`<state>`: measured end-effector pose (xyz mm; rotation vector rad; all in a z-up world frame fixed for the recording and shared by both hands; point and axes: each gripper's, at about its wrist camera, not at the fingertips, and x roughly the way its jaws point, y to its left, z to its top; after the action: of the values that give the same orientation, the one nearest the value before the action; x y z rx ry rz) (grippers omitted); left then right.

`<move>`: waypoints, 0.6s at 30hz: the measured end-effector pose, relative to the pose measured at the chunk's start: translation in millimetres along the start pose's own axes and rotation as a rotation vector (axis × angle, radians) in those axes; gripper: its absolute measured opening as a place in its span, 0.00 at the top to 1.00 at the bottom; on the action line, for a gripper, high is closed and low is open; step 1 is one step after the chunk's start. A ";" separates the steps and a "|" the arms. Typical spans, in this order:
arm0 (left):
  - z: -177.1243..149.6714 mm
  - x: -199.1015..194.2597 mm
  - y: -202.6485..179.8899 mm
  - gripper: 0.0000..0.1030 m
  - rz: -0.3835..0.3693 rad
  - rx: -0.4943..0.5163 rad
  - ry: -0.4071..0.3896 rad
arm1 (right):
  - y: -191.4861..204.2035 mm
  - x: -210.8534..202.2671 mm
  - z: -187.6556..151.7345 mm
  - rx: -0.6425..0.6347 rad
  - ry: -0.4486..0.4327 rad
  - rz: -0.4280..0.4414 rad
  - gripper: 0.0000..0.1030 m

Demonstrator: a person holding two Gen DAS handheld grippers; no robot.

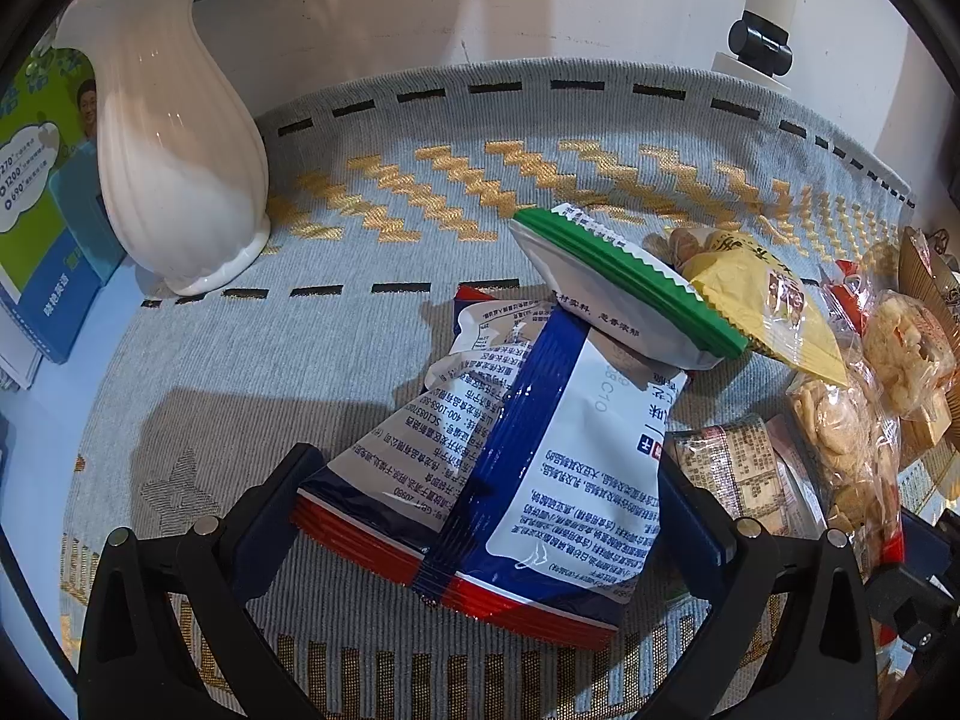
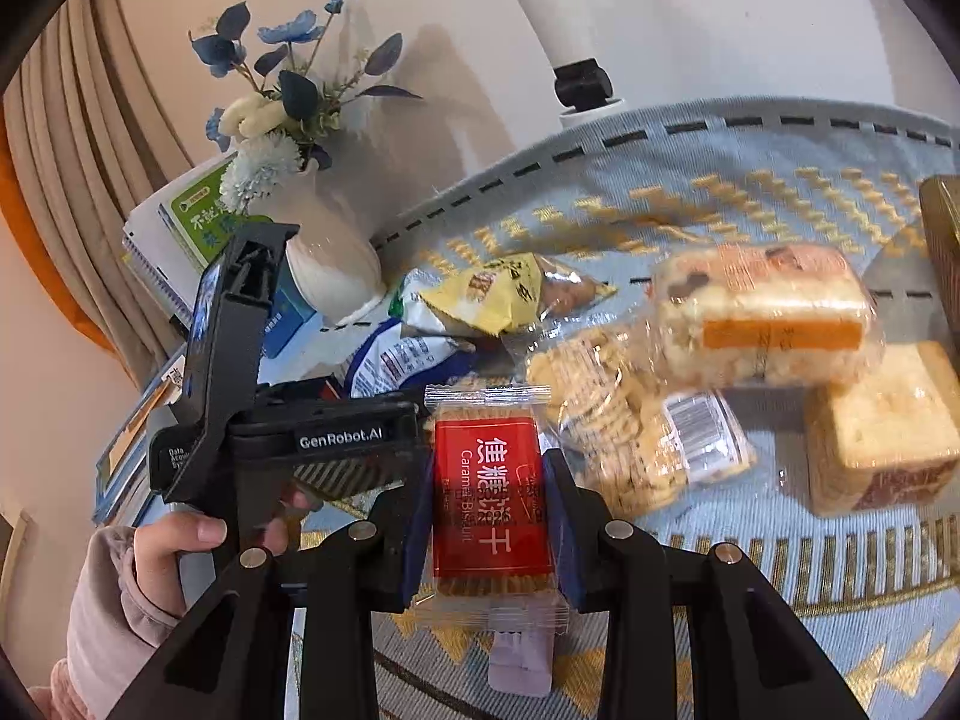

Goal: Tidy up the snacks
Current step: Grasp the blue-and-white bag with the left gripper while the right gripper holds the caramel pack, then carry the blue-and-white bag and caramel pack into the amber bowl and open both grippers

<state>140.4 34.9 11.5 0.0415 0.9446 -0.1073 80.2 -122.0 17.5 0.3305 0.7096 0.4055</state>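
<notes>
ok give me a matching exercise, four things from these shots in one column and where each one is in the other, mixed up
Things:
1. caramel biscuit
2. blue-and-white bag
3. green-edged packet
4. vase

Places:
A. lying on the upper end of the blue-and-white bag
B. standing at the cloth's left edge, beside the books
C. between the right claw's fingers
D. between the left claw's fingers

Pairs: 1-C, 2-D, 3-A, 4-B
</notes>
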 end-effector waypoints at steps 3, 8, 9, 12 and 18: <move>-1.2 -4.9 1.9 0.00 -0.031 -0.006 -0.016 | 0.4 2.5 0.2 0.002 0.010 0.000 0.67; -1.1 -15.3 14.5 0.07 -0.102 -0.052 -0.075 | -0.1 3.8 0.4 0.009 0.012 -0.005 0.67; -1.2 -20.0 18.0 0.16 -0.114 -0.069 -0.103 | 2.0 2.7 1.3 0.005 -0.001 -0.006 0.67; -1.3 -26.3 20.0 0.21 -0.139 -0.069 -0.132 | 3.9 2.7 1.7 -0.009 -0.003 -0.003 0.67; -4.5 -36.7 25.9 0.22 -0.085 -0.125 -0.190 | -1.9 -1.0 1.2 0.017 -0.022 0.015 0.67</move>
<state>118.3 63.7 38.3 -0.1225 0.7621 -0.1277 80.8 -124.3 18.1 0.3558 0.6901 0.4101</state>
